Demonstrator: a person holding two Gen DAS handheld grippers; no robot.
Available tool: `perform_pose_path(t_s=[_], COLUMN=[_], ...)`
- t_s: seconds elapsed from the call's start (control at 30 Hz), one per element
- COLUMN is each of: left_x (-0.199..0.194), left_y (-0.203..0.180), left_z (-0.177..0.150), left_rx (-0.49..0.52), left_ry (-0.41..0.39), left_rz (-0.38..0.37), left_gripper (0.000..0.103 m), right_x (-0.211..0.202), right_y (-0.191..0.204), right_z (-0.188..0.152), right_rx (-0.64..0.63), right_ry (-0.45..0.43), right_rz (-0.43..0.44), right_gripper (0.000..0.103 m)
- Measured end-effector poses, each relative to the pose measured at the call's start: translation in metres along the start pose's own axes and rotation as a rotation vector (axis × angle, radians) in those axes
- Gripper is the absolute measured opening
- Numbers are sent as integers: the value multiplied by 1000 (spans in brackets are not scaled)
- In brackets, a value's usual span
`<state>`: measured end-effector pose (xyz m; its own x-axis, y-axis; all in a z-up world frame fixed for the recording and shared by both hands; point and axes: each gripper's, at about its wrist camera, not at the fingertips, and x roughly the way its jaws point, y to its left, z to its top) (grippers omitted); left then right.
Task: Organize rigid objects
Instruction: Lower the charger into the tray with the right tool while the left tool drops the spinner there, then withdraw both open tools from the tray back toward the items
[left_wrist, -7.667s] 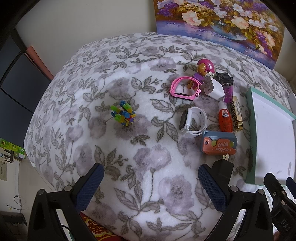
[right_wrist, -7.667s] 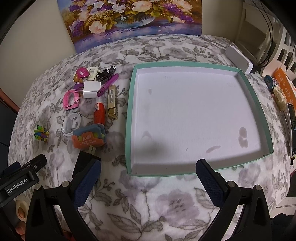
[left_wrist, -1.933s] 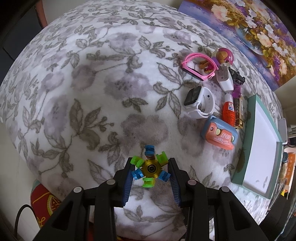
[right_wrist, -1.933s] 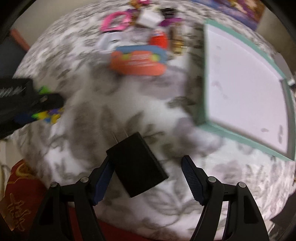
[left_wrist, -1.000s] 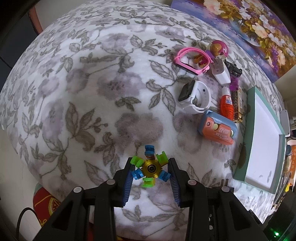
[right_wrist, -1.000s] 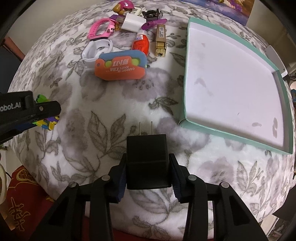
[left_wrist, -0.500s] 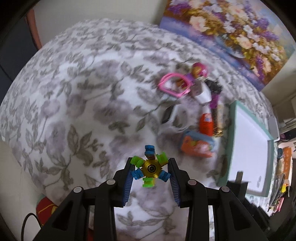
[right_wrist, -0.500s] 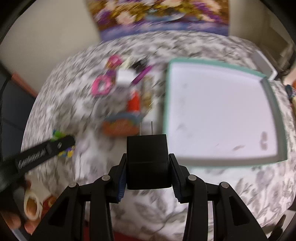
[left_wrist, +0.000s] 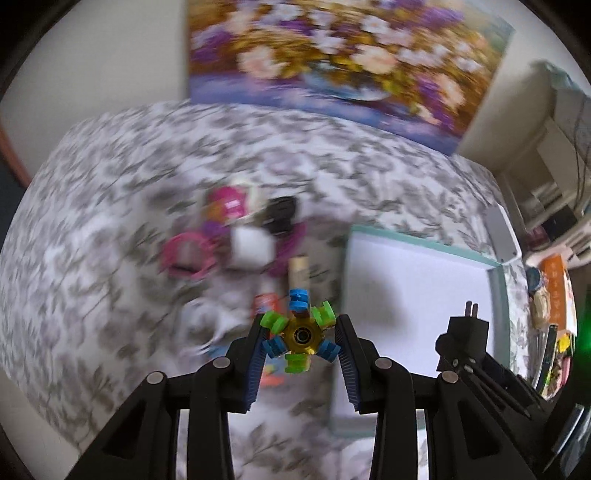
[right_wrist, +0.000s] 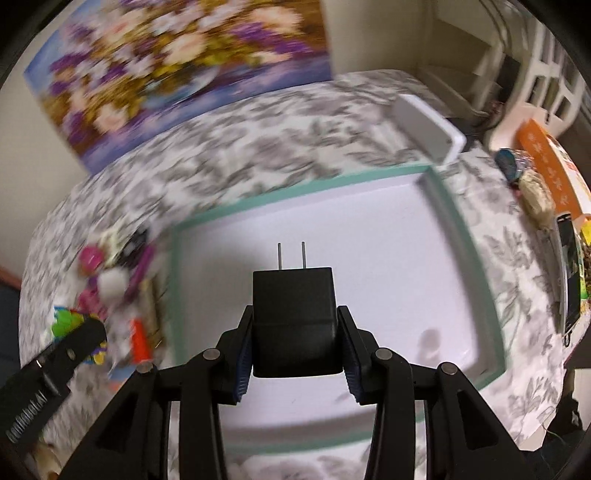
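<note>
Right claw (right_wrist: 295, 341) clamped on the black plug adapter (right_wrist: 294, 321), prongs pointing ahead over the teal-rimmed tray (right_wrist: 441, 199) directly beneath and nearer, while the left claw (left_wrist: 301, 345) (gripping the multicoloured spinner toy (left_wrist: 300, 334)) has the tray off to its right.

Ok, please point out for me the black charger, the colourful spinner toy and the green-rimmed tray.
black charger (right_wrist: 294, 325): right wrist view, on the front face of its body.
colourful spinner toy (left_wrist: 302, 335): left wrist view, on its gold hub.
green-rimmed tray (right_wrist: 295, 188): right wrist view, on its far rim.
</note>
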<state>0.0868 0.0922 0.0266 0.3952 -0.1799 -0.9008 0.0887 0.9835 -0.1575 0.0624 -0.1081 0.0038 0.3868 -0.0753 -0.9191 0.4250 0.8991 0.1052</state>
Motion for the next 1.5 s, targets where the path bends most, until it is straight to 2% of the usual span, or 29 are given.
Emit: perform_pose_path(t_s=[0.2, 0.4, 0.8, 0.83, 0.9, 0.93, 1.03, 1.1, 1.27, 1.37, 1.47, 1.5], left_x=[46, 79, 100, 98, 93, 89, 76, 70, 52, 42, 29, 24], left_y=[-49, -79, -97, -97, -97, -96, -91, -84, -57, -41, -23, -17], left_z=[14, 19, 11, 11, 11, 11, 13, 15, 18, 21, 27, 29], left_rx=[97, 155, 195, 195, 195, 192, 178, 158, 96, 66, 26, 8], left_ry=[42, 67, 104, 104, 98, 90, 64, 57, 31, 18, -16, -33], left_rz=[8, 17, 34, 30, 18, 15, 14, 5, 11, 15, 33, 38], left_gripper=[39, 39, 41, 43, 66, 70, 72, 76, 79, 81, 103, 103], right_x=[22, 42, 52, 50, 46, 44, 39, 35, 21, 10, -9, -15], right_y=[-37, -63, -74, -74, -75, -75, -74, -69, -45, -26, -11, -7], right_z=[26, 27, 22, 22, 22, 22, 21, 20, 20, 30, 46, 51], right_rx=[55, 99, 104, 104, 106, 106, 101, 88, 22, -27, -48, -46], right_ry=[9, 60, 95, 90, 81, 78, 68, 57, 22, 11, -31, -43], right_rz=[-59, -101, -126, -125, -125, -127, -139, -144, -124, -99, -68, -56], right_gripper=[43, 43, 43, 43, 43, 43, 45, 51, 69, 71, 72, 72])
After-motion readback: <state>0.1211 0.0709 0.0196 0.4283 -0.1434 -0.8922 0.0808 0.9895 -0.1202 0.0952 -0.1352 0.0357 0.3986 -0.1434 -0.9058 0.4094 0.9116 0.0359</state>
